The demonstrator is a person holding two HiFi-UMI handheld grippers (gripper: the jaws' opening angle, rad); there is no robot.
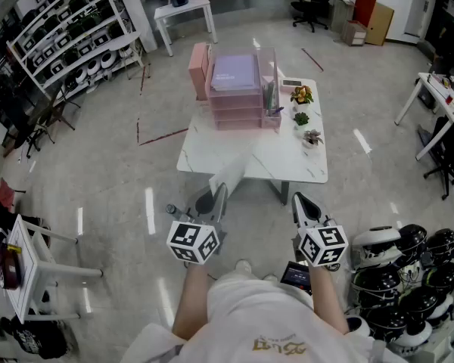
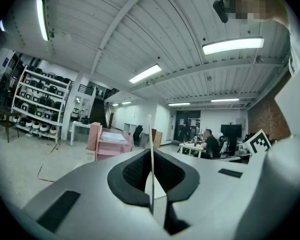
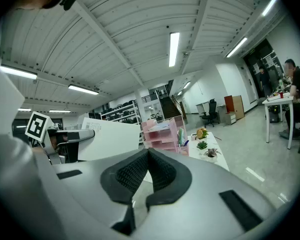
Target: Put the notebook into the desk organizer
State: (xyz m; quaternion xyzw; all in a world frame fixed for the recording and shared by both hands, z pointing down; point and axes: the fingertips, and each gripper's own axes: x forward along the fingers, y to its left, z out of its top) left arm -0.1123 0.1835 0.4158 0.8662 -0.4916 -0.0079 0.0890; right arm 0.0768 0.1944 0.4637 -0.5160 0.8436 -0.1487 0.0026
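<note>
A thin white notebook (image 1: 228,174) is held upright in my left gripper (image 1: 218,197), in the air short of the table's near edge. In the left gripper view the notebook (image 2: 151,144) shows edge-on, with that gripper (image 2: 151,180) shut on it. The pink desk organizer (image 1: 234,89) stands at the far side of the white table (image 1: 287,161), its top tray holding a lilac sheet. My right gripper (image 1: 300,201) hangs to the right, level with the left. Its jaws (image 3: 148,156) are shut with nothing between them. The right gripper view also shows the notebook (image 3: 110,136) and the organizer (image 3: 162,133).
Three small potted plants (image 1: 302,104) line the table's right side, and a clear pen holder (image 1: 271,97) stands beside the organizer. Shelving with helmets (image 1: 68,29) is at far left. More helmets (image 1: 408,267) lie at lower right. Other white tables (image 1: 183,10) (image 1: 439,89) stand further off.
</note>
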